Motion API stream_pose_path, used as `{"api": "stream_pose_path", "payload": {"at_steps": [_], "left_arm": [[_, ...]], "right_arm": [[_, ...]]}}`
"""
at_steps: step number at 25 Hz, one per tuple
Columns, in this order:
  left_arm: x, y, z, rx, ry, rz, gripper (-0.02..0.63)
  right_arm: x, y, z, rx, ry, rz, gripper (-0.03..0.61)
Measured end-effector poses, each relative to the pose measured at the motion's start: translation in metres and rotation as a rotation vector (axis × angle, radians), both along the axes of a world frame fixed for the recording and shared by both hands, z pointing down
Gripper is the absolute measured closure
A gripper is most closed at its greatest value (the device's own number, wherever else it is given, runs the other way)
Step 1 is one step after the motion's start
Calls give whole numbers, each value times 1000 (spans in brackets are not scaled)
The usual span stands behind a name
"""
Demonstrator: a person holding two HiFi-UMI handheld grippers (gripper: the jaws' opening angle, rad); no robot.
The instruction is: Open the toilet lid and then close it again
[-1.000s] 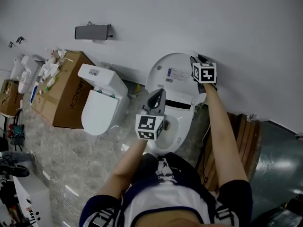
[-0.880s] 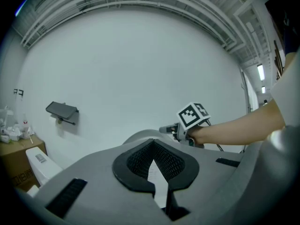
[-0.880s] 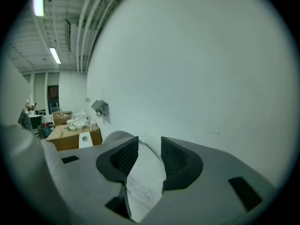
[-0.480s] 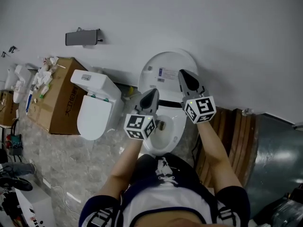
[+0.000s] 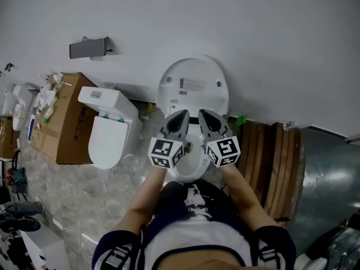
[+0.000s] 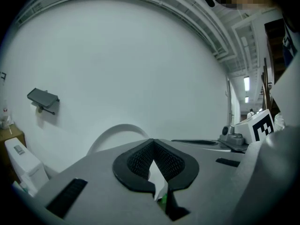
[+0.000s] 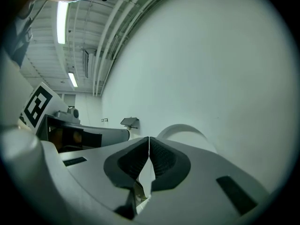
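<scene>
The lid [image 5: 193, 86] stands open; closing comes next. The left gripper [image 5: 179, 118] and right gripper [image 5: 206, 118], jaws clenched empty (right's just closed), must tip its top forward.

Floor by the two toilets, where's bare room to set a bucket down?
The grey floor in front of the closed toilet and cardboard box is bare. Crowded: the gap between the toilets, and the wooden boards right of the open toilet.
</scene>
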State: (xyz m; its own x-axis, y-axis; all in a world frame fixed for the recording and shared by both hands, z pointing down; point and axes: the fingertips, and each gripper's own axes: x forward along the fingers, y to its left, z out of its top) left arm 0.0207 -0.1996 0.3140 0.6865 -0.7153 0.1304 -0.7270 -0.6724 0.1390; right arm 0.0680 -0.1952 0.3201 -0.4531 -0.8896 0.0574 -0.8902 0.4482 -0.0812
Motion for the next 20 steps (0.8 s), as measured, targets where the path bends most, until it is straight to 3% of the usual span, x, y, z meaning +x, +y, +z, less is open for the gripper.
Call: {"api": "stream_pose_path", "payload": {"at_steps": [8,20], "left_arm": [[9,2,-6,27,-4,12,609],[2,-9,6,-10,-15,10,609]], "right_arm": [[16,-6,-5,24,78,10,566],[64,-83,10,-34,486,85,565]]}}
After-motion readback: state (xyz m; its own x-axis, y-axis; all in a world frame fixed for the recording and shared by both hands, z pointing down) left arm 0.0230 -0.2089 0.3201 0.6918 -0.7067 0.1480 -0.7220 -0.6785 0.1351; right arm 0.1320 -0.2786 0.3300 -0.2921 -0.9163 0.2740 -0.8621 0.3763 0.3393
